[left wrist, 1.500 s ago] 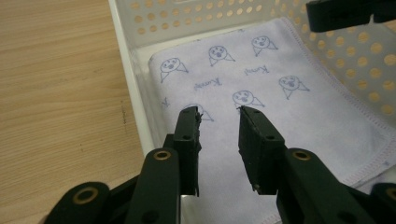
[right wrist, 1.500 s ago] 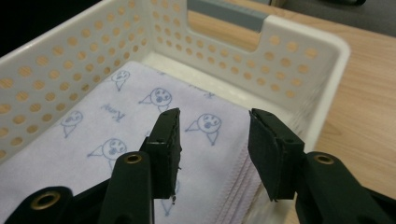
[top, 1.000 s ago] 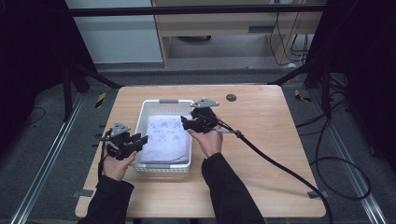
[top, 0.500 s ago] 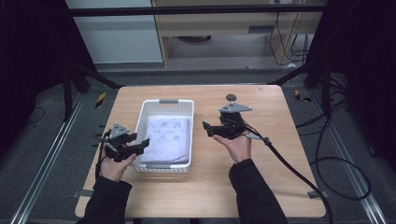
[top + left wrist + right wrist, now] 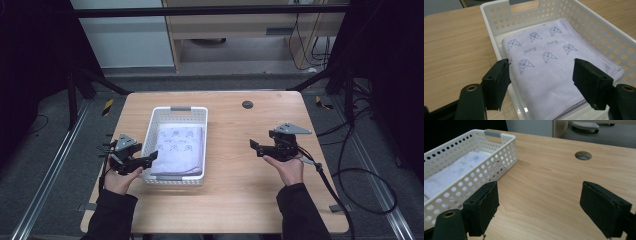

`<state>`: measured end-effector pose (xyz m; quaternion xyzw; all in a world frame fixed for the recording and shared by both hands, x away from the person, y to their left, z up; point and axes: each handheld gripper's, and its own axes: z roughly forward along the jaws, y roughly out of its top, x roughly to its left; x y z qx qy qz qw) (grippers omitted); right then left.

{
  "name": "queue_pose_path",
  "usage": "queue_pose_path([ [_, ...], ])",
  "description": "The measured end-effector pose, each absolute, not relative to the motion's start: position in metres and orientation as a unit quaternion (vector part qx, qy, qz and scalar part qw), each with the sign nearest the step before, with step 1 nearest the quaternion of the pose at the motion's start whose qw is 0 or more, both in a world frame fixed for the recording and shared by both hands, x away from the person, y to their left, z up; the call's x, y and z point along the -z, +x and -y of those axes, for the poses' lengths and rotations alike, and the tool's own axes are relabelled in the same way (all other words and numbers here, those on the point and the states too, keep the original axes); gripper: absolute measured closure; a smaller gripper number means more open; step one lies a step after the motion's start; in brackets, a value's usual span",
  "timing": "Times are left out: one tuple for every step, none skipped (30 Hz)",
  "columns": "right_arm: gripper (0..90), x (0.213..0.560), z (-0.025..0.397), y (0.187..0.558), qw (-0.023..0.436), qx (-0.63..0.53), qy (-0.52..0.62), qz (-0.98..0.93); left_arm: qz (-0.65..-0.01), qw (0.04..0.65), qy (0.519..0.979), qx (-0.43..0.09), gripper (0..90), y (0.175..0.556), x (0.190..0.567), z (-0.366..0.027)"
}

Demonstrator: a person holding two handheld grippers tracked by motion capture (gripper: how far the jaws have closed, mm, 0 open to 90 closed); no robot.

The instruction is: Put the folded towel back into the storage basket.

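Seemingly finished: folded cloth [image 5: 554, 65] lying inside basket [image 5: 176, 111], left gripper [image 5: 145, 161] and right gripper [image 5: 257, 147] both released, empty, above worktop [image 5: 240, 190].

A lab-like recording room: a wooden table [image 5: 240, 200] stands on grey carpet [image 5: 45, 150] between floor rails [image 5: 47, 182], with trailing cables [image 5: 367, 175], dark curtains [image 5: 30, 50] at the sides and a cabinet [image 5: 235, 30] at the far end.

White perforated basket [image 5: 599, 32] holds a lilac, face-printed cloth [image 5: 549, 70].
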<state>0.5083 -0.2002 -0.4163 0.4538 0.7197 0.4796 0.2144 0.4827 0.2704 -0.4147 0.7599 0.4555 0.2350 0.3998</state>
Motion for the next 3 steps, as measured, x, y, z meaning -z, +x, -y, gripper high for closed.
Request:
queue_pose_path([
  [15.3, 0.4186, 0.205, 0.5064, 0.215, -0.48, 0.456, -0.718, -0.456, 0.399, 0.76, -0.236, 28.8, 0.4825, 0.415, -0.2714],
  [15.0, 0.4208, 0.2096, 0.5046, 0.214, -0.481, 0.457, -0.717, -0.456, 0.4, 0.759, -0.236, 28.7, 0.4822, 0.4152, -0.2727],
  [14.7, 0.4229, 0.2143, 0.5029, 0.216, -0.481, 0.457, -0.716, -0.457, 0.401, 0.758, -0.237, 28.5, 0.4819, 0.4153, -0.274],
])
